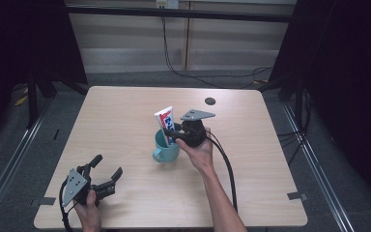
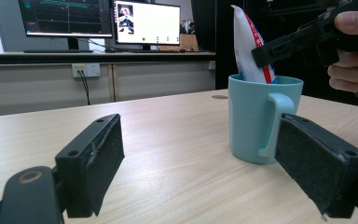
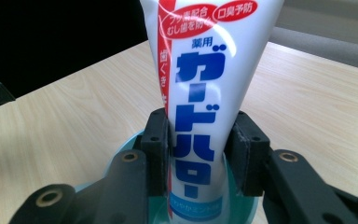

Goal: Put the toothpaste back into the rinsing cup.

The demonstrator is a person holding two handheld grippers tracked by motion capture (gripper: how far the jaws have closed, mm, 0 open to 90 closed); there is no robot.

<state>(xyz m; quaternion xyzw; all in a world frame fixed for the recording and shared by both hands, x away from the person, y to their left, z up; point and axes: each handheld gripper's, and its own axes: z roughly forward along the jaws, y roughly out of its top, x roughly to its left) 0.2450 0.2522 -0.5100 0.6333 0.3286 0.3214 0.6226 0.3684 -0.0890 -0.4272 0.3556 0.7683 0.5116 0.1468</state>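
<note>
Well to the left of the mug [image 1: 165, 147] and nearer the person, the left gripper [image 1: 107, 172] rests low over the bench [image 1: 125, 111] with its jaws spread wide and nothing between them; in the left gripper view its pads [image 2: 103, 161] frame the mug from some way off. The teal mug stands upright near the middle of the bench, handle toward the left gripper, and the toothpaste tube [image 3: 205, 93] stands in it, cap end down inside and crimped end sticking up above the rim. Just right of the mug, the right gripper [image 1: 170, 135] is clamped on the tube at about rim height, one pad on each flat face. The step in hand looks like seating the tube in the mug, or lifting it out; I cannot tell which. Either way, it pays to keep the tube vertical and move it straight along the mug's axis, so it does not lever against the rim and tip the mug. The squeeze should stay light, since the tube is soft. The idle left gripper could steady the mug.
</note>
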